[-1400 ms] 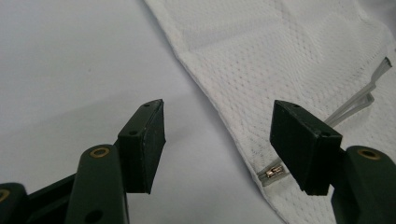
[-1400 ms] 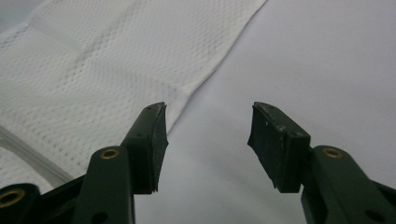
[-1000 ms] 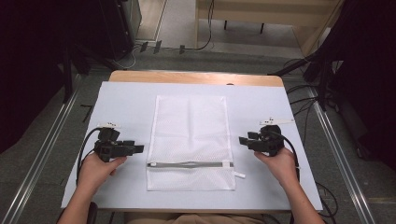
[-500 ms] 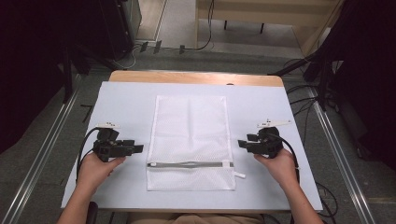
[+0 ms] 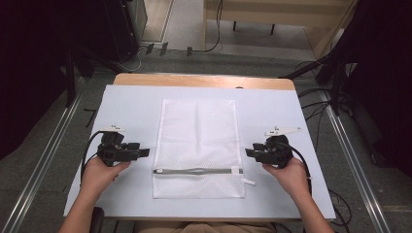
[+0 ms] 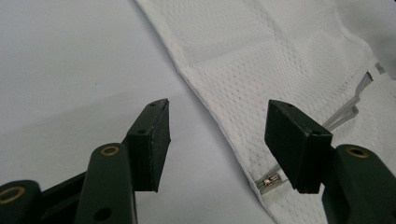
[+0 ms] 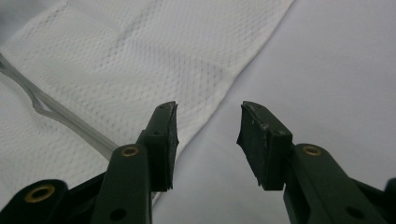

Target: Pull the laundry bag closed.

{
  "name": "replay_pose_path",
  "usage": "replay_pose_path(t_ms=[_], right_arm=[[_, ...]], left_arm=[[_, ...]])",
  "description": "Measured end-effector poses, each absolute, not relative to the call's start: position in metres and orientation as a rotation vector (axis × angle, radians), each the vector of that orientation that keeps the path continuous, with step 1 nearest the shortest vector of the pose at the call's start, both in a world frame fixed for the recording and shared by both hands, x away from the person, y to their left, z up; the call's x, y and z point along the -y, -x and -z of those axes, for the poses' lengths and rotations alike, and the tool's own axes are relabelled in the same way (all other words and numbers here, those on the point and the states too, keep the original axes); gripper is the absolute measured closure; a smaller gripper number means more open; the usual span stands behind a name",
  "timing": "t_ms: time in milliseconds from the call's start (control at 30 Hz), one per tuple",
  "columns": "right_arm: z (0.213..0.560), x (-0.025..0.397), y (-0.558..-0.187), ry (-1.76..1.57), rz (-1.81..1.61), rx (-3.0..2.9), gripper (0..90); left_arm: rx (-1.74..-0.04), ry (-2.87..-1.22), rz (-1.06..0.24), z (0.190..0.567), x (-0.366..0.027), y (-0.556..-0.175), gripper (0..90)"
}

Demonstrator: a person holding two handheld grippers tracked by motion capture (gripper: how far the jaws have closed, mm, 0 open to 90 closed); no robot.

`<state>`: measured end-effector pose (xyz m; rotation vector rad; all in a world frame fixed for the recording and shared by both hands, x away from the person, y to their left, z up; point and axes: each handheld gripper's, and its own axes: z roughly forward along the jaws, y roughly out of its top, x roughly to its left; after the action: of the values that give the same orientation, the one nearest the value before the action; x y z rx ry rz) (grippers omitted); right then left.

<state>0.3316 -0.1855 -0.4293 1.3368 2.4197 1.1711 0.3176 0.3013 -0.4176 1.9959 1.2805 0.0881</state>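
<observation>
Mesh bag (image 5: 198,145) is lying flat in the middle of the white table cover (image 5: 131,104), its long sides running away from the person and its grey zipper (image 5: 194,171) crossing it near the end closest to them. A little white tab (image 5: 248,182) is sticking out beside the bag's near right corner.

Both hands are resting on the cover with the bag between them, level with the zipper. The left gripper (image 5: 144,153) is pointing inward at the bag's left edge, just beside it but not touching; its own view is showing the jaws standing wide apart, with the left gripper (image 6: 217,140) framing that hem and the metal end of the zipper (image 6: 270,179) lying just under the right-hand jaw. The right gripper (image 5: 248,152) is mirroring it just off the bag's right edge. In its view the right gripper (image 7: 208,140) is also parted, somewhat less widely, straddling the hem of the mesh bag (image 7: 130,60), while the zipper (image 7: 70,121) is running off toward the far side of the bag.

Neither gripper is holding anything. Judging by the symmetry, the person is lining up one tool at each end of the zipper so that one can pin the cloth while the other works the slider, or so that both can lift the bag evenly.
</observation>
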Motion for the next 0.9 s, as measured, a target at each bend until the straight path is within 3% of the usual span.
replay_pose_path(t_ms=[467, 900], right_arm=[[0.409, 0.157, -0.319, -1.246, -1.201, -2.471, 50.9], [0.405, 0.123, -0.312, -1.140, -1.196, -2.559, 53.5]], left_arm=[[-1.282, -1.999, -0.103, 0.417, -0.304, -0.317, 39.2], [-1.277, -2.007, -0.092, 0.417, -0.302, -0.318, 40.0]])
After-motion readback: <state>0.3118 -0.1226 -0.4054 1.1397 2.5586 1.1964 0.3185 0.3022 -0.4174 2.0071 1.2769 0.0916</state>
